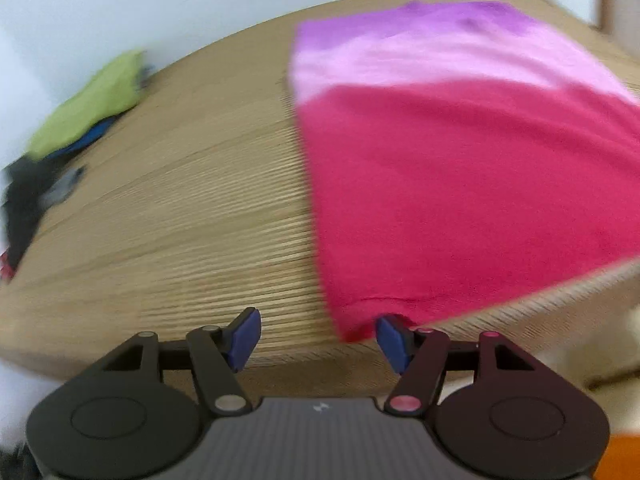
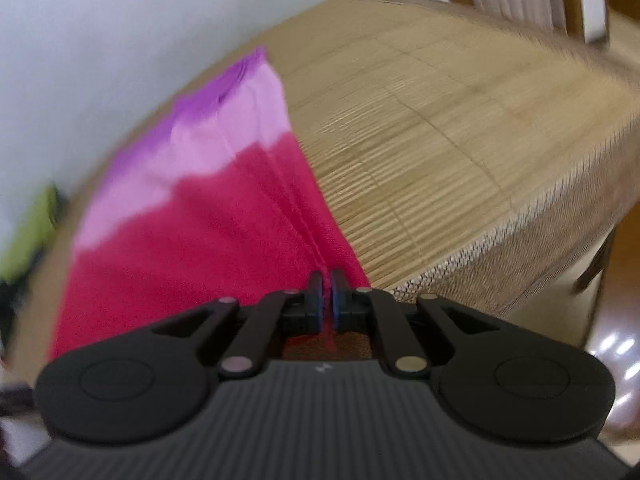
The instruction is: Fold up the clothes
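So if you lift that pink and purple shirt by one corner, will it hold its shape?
Probably not. The shirt lies limp on the table, puckering into a ridge where the right gripper pinches it, so it would likely droop. It looks thin, probably light.

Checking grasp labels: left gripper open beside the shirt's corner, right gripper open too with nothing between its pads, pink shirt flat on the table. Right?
Not quite. The right gripper is not open: the right wrist view shows its pads nearly together, pinching a fold of the pink shirt. The rest holds: the left gripper is open beside the shirt's corner, on the table.
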Demonstrator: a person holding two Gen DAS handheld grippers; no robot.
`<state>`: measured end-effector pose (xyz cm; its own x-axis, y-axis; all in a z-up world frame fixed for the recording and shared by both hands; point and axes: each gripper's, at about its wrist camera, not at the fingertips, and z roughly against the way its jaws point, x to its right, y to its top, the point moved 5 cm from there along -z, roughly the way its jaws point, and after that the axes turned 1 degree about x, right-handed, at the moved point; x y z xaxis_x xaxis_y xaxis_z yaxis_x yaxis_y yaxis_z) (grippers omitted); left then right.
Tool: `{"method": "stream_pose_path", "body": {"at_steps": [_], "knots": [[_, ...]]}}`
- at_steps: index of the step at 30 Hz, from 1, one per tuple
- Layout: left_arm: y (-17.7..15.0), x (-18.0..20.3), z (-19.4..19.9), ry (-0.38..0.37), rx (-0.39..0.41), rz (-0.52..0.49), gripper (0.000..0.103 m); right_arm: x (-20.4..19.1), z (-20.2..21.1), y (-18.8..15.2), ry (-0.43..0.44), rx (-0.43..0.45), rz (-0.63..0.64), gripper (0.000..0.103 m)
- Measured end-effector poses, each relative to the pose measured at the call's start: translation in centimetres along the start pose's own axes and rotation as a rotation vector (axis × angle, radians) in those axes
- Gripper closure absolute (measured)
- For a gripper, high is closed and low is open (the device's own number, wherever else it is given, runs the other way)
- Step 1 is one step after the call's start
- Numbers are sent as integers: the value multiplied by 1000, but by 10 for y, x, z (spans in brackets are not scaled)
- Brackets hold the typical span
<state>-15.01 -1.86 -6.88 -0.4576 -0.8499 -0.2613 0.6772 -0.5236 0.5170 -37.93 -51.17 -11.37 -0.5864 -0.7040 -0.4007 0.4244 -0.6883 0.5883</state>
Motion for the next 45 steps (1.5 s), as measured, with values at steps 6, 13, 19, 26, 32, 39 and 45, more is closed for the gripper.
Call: {"method": "stream_pose_path", "body": {"at_steps": [6, 13, 19, 26, 32, 39, 45], "knots": [[26, -9, 29, -85, 138, -44, 31, -10, 31, 14, -48, 76, -2, 70], [71, 9, -33, -122, 27, 64, 31, -75, 13, 53, 120, 153, 198, 55], [92, 28, -66, -97, -66, 145, 31, -118, -80, 106, 289, 82, 255, 56], [112, 26, -84, -40, -122, 223, 31, -136, -183, 162, 369, -24, 221, 55], [108, 27, -90, -39, -167, 218, 31, -154, -209, 162, 404, -104, 285, 99], [102, 18, -95, -97, -184, 212, 25, -124, -199, 183, 131, 15, 250, 98], [106, 20, -96, -115, -192, 156, 24, -121, -189, 185, 161, -21, 240, 94]]}}
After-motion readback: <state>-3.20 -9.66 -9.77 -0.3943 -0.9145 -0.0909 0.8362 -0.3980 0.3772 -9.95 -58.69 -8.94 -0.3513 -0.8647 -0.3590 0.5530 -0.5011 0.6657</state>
